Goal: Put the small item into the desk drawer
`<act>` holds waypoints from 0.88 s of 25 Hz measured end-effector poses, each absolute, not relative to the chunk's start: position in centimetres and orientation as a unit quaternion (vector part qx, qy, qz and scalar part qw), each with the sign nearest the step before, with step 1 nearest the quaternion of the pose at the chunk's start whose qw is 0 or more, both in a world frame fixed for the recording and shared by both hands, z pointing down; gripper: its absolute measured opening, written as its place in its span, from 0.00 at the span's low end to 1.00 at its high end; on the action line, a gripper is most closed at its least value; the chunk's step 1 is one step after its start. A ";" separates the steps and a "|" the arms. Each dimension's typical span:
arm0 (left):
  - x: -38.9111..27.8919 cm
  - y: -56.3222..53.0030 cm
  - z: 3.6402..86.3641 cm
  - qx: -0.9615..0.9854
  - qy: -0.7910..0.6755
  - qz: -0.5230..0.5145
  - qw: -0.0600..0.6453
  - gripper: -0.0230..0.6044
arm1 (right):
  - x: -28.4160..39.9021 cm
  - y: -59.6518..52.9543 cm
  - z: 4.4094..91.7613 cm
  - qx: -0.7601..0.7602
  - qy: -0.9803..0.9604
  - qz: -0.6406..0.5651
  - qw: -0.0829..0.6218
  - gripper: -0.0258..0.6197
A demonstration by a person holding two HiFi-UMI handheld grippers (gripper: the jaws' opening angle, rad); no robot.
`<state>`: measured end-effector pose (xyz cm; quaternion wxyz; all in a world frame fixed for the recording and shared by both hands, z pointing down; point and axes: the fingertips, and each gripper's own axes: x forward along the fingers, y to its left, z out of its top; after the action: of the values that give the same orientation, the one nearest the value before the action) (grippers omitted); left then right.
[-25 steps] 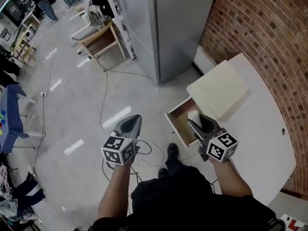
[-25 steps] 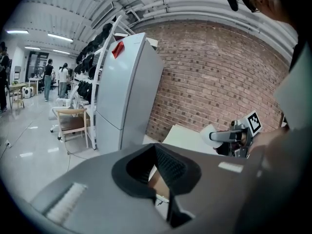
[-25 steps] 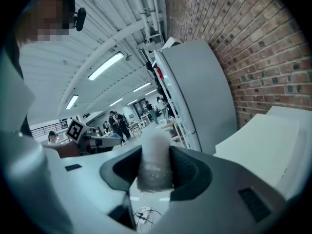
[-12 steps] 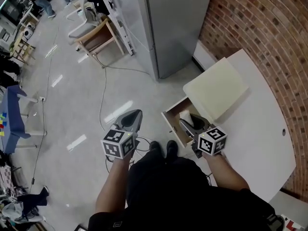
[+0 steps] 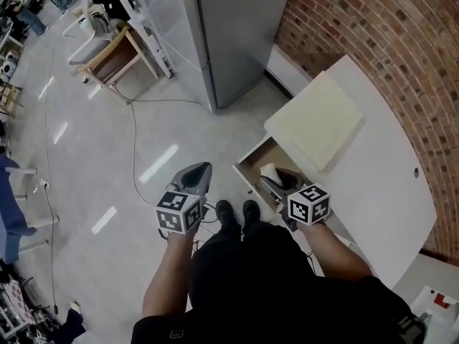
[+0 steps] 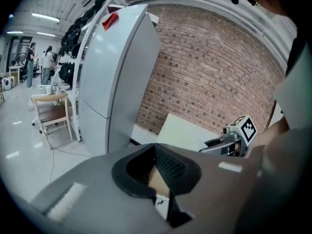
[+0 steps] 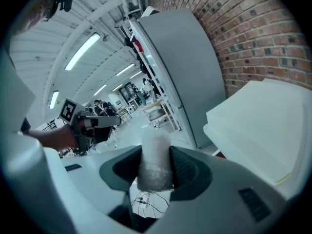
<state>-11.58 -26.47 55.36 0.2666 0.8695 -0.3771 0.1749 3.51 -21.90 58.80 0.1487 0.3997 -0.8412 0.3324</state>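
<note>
The small item (image 7: 155, 165) is a white, fuzzy cylinder, and my right gripper (image 7: 155, 155) is shut on it with its upper end sticking out past the fingers. In the head view the right gripper (image 5: 276, 180) holds the item (image 5: 270, 170) over the near part of the open wooden drawer (image 5: 257, 156), which is pulled out from the white desk (image 5: 387, 185). My left gripper (image 5: 199, 169) hangs over the floor to the left of the drawer. In the left gripper view its jaws (image 6: 156, 150) meet at the tips with nothing in them.
A cream flat board (image 5: 315, 120) lies on the desk just above the drawer. A tall grey cabinet (image 5: 229, 27) stands beyond it against the brick wall (image 5: 373, 27). Cables (image 5: 136, 156) trail over the floor, and a wooden chair (image 5: 115, 56) stands far left. The person's shoes (image 5: 237, 210) are beside the drawer front.
Both grippers have sunk lower. The right one, still holding the white item, has come down closer over the open drawer. The head view has shifted a little.
</note>
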 end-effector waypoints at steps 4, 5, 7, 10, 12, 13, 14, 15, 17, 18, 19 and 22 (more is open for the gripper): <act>-11.1 -27.0 57.2 0.882 -0.345 0.175 0.269 0.05 | 2.8 -22.2 60.4 0.415 -0.826 0.345 0.163 0.30; -10.9 -27.0 57.9 0.883 -0.339 0.178 0.271 0.05 | 2.8 -22.2 61.2 0.415 -0.823 0.350 0.168 0.29; -10.7 -27.1 59.6 0.883 -0.329 0.185 0.277 0.05 | 2.7 -22.5 63.0 0.415 -0.814 0.366 0.177 0.30; -10.3 -27.5 62.6 0.879 -0.319 0.200 0.293 0.05 | 2.6 -23.0 66.6 0.412 -0.800 0.397 0.182 0.30; -10.2 -27.8 65.0 0.873 -0.316 0.212 0.304 0.05 | 2.5 -23.3 69.5 0.406 -0.793 0.412 0.194 0.30; -10.1 -27.9 66.3 0.870 -0.315 0.218 0.311 0.05 | 2.7 -23.3 71.1 0.402 -0.788 0.419 0.203 0.30; -9.9 -28.1 67.6 0.866 -0.315 0.224 0.318 0.05 | 2.9 -23.3 72.7 0.398 -0.784 0.427 0.212 0.30; -9.6 -28.2 68.9 0.862 -0.313 0.229 0.326 0.05 | 3.1 -23.4 74.2 0.396 -0.779 0.434 0.220 0.30; -8.9 -28.4 71.4 0.856 -0.307 0.236 0.342 0.05 | 3.6 -23.5 77.0 0.393 -0.770 0.448 0.230 0.30; -8.6 -28.5 72.5 0.854 -0.305 0.239 0.347 0.05 | 3.8 -23.6 78.2 0.392 -0.766 0.455 0.231 0.30; -8.3 -28.8 73.5 0.852 -0.304 0.243 0.351 0.05 | 3.8 -23.9 79.5 0.391 -0.762 0.462 0.231 0.30; -7.9 -29.1 76.1 0.845 -0.304 0.251 0.361 0.05 | 3.9 -24.6 83.1 0.390 -0.749 0.487 0.225 0.30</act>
<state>-7.93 -29.15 76.07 0.3612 0.8449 -0.3041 0.2514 3.92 -24.60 83.07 0.2252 0.3902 -0.7485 0.4866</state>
